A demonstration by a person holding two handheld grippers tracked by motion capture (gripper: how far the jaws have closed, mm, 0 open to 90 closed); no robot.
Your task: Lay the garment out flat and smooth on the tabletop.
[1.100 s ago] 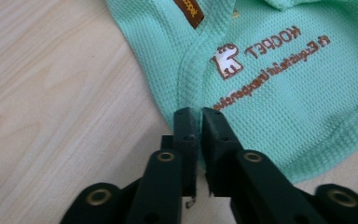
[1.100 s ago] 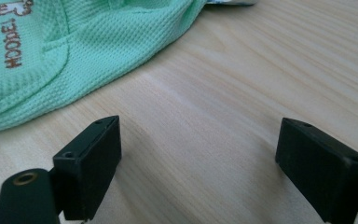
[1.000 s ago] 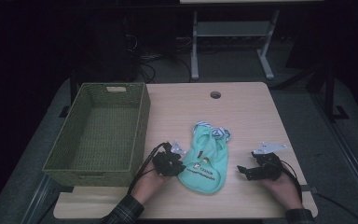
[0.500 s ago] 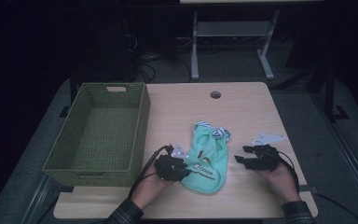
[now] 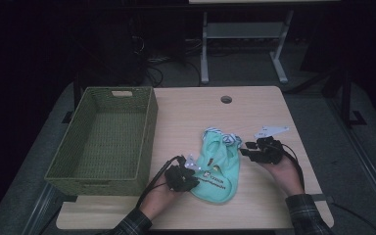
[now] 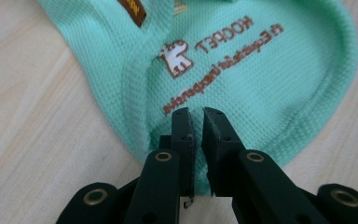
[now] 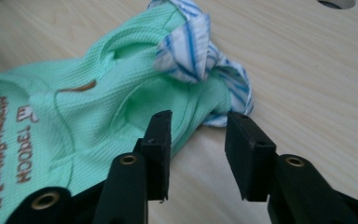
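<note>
Your left gripper (image 6: 196, 119) has just clenched on the shirt's (image 5: 219, 164) hem, right of the basket (image 5: 105, 137), while the right gripper (image 7: 198, 135), fingers closing but still released, has come up to its collar end, so a two-handed lift looks near.

1. You have one mint-green garment (image 5: 219, 166) with a waffle knit, lying flat and slightly rumpled on the table's near half, just right of the basket.
2. Its blue-and-white striped collar (image 7: 193, 44) is bunched up at the far end.
3. Brown and white printed lettering (image 6: 223, 44) faces up near the rounded near hem.
4. A small brown tag (image 6: 133, 9) sits beside a seam.
</note>
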